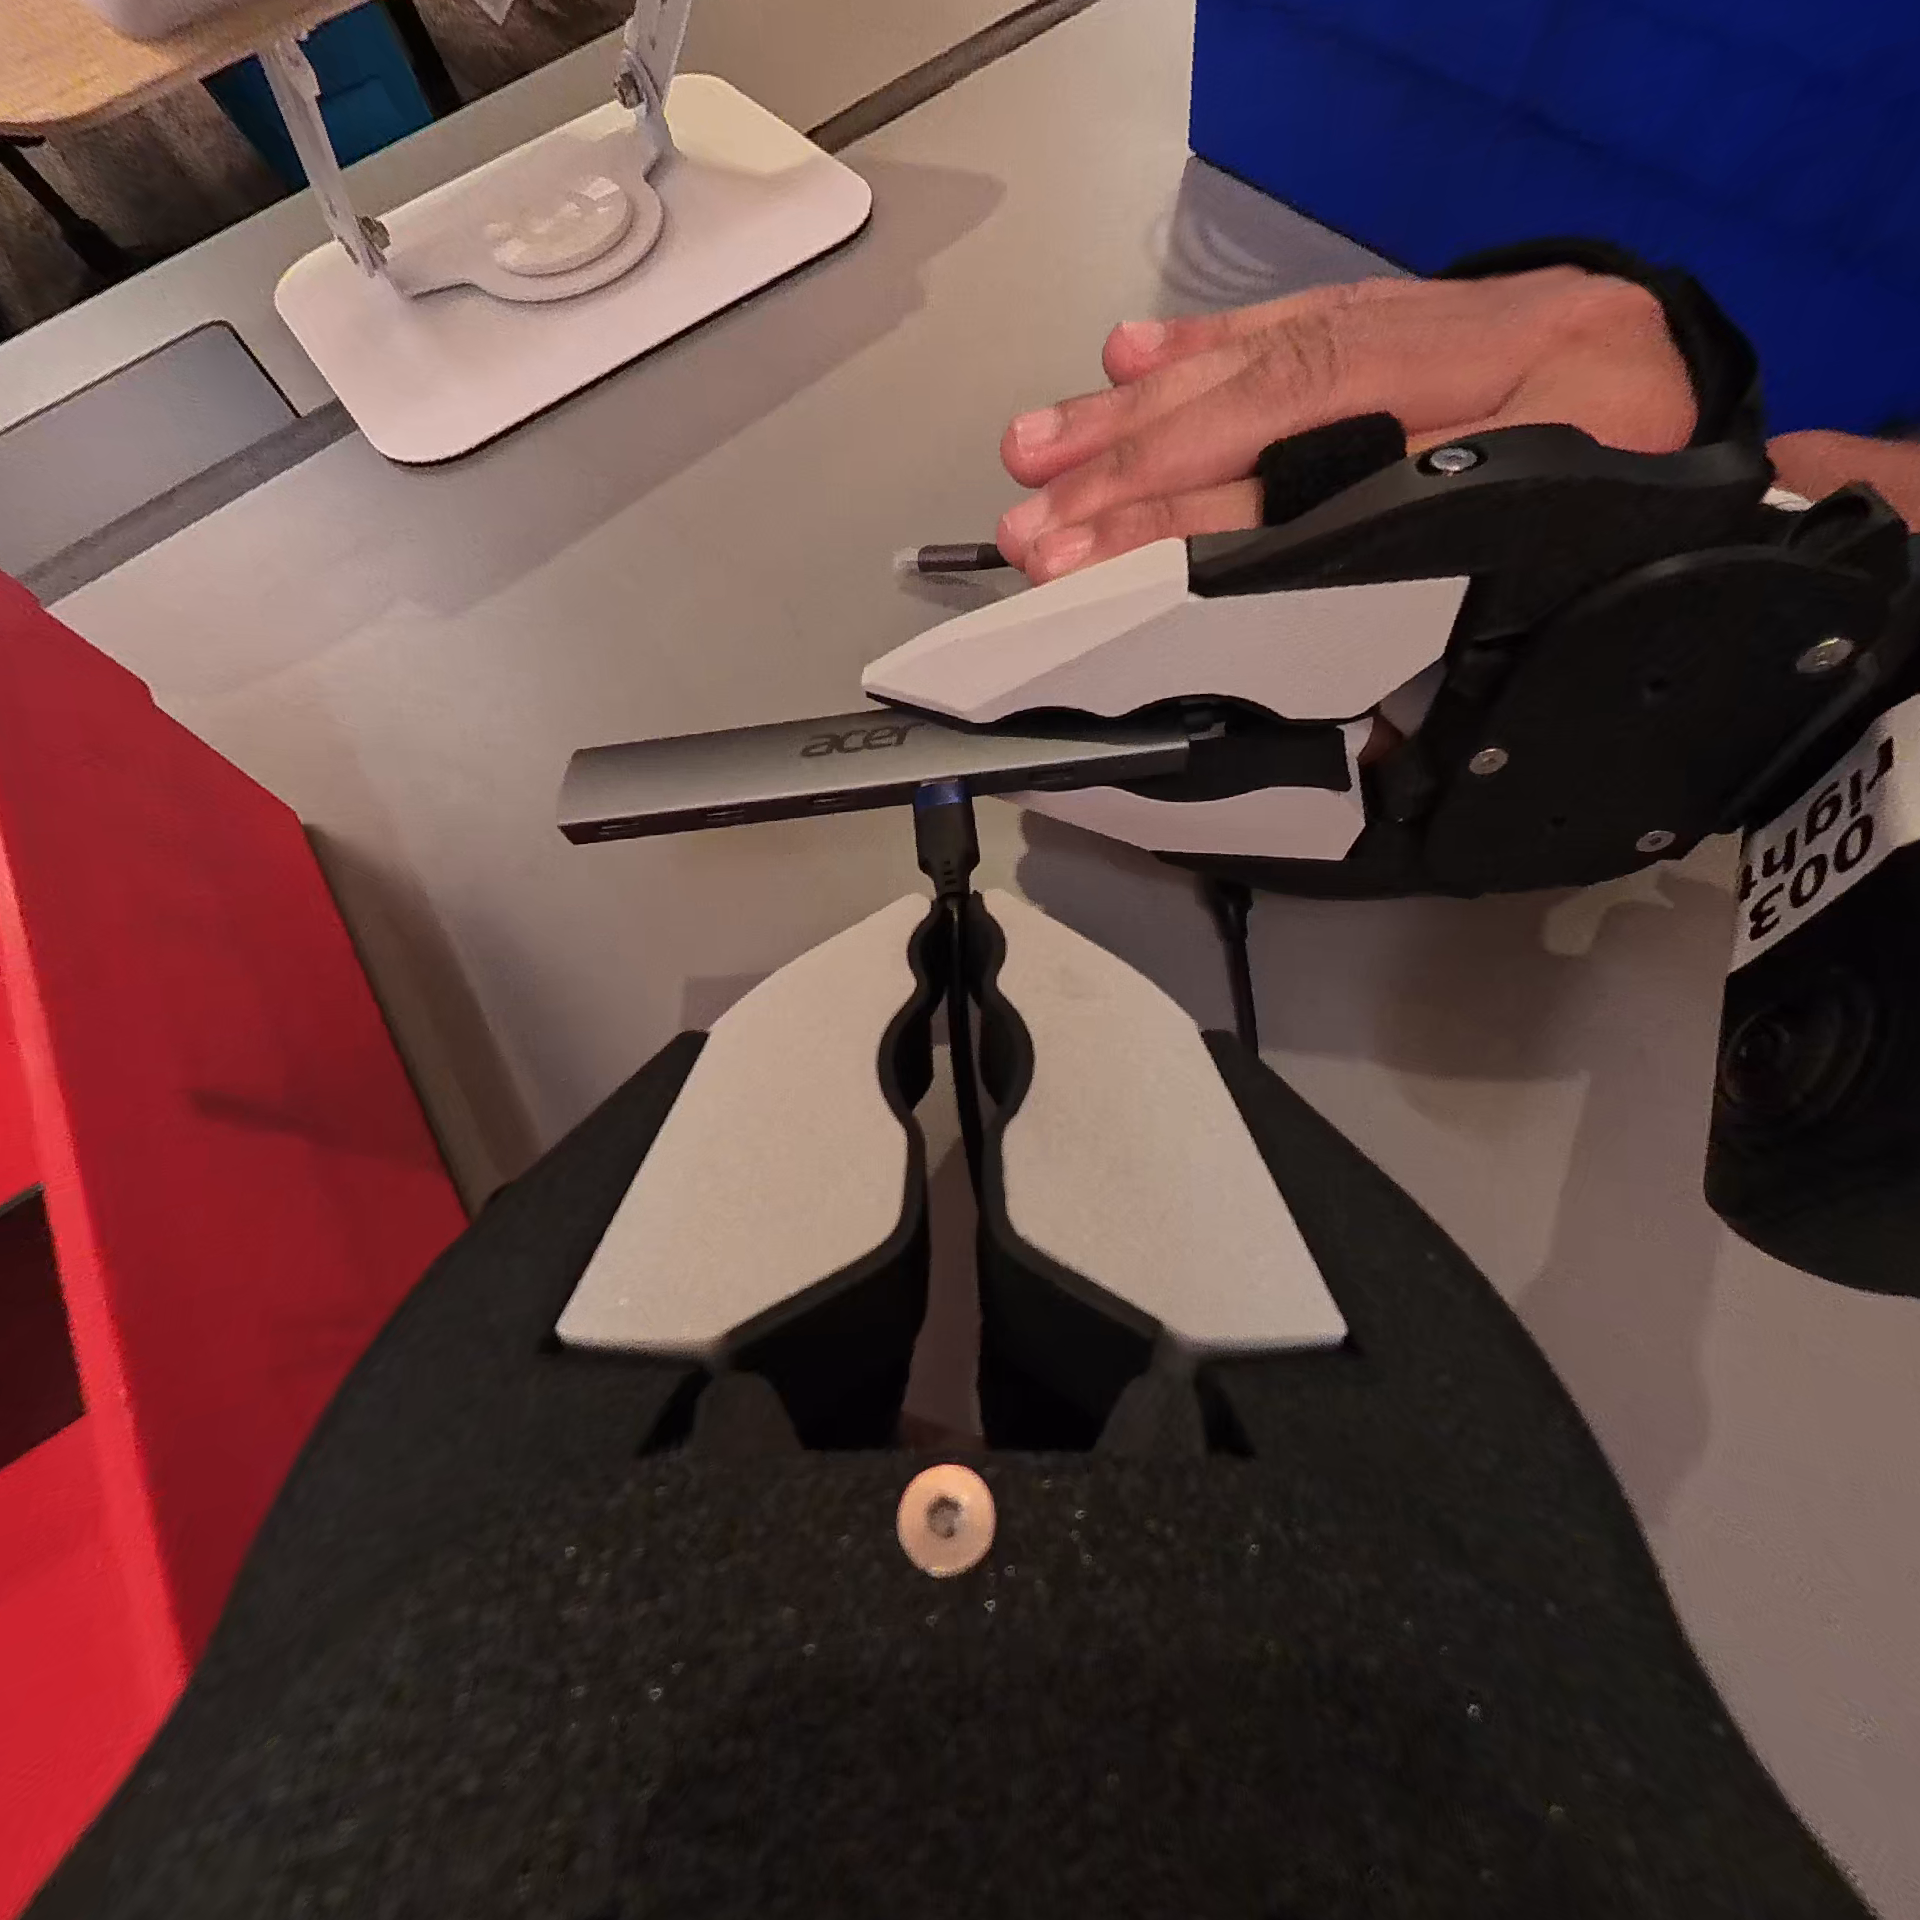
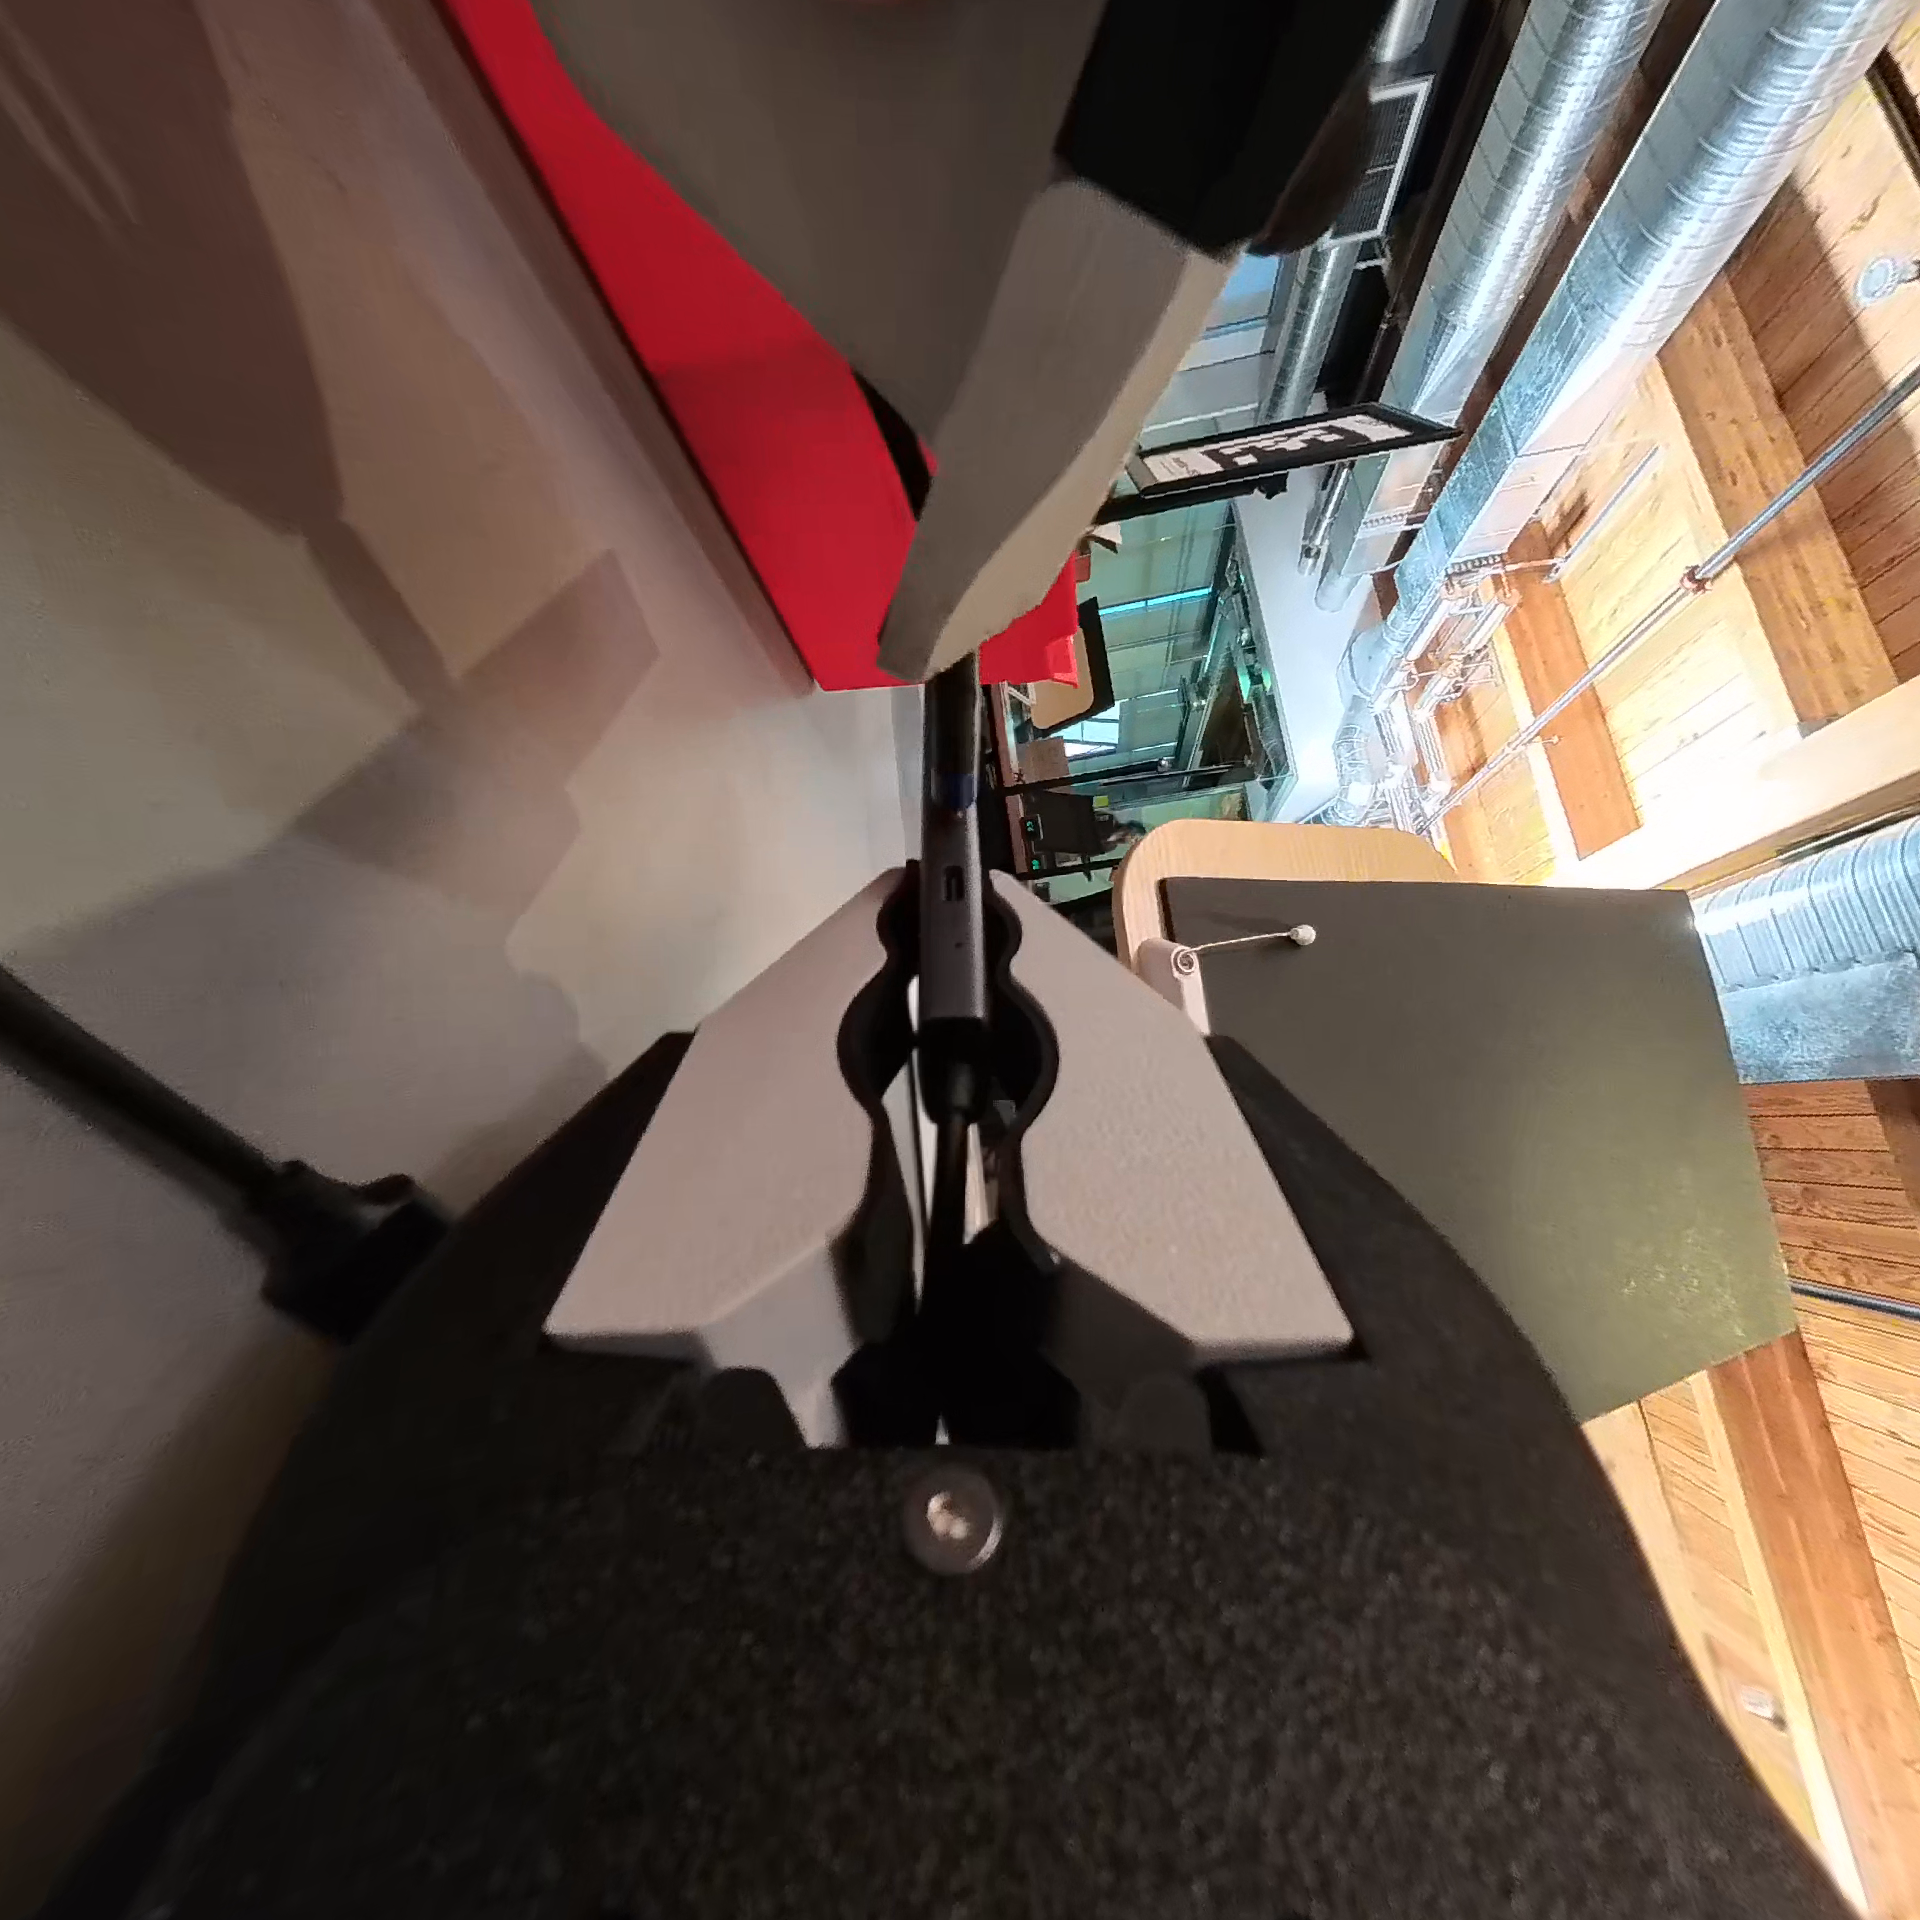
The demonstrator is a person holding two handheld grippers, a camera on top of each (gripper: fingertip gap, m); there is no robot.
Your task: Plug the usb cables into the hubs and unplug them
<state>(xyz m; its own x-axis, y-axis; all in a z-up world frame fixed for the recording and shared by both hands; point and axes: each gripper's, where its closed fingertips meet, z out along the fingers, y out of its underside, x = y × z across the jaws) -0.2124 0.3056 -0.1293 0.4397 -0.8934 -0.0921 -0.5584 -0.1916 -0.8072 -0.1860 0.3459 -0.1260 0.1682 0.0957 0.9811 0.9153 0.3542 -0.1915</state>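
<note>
A slim grey USB hub [image 1: 748,774] is held level above the grey table [image 1: 665,582]. My right gripper [image 1: 914,727] comes in from the right and is shut on the hub's right end; in the right wrist view the hub [image 2: 951,935] shows edge-on between its fingers, where the gripper [image 2: 948,899] is closed on it. My left gripper [image 1: 951,904] is shut on a black cable [image 1: 961,1091] just behind its plug [image 1: 940,826], which sits in a port on the hub's near side. The hub's own lead ends in a plug [image 1: 951,558] lying by a bare hand [image 1: 1299,416].
A red box [image 1: 177,1039] stands close on the left. A white stand with a flat base [image 1: 582,270] sits at the back of the table. A blue sleeve [image 1: 1558,135] fills the upper right. A second black cable [image 1: 1236,966] runs down under the right gripper. The grippers' ends are close to 5 cm from one another. The right tips stand about 30 cm off the flat base [image 1: 582,270].
</note>
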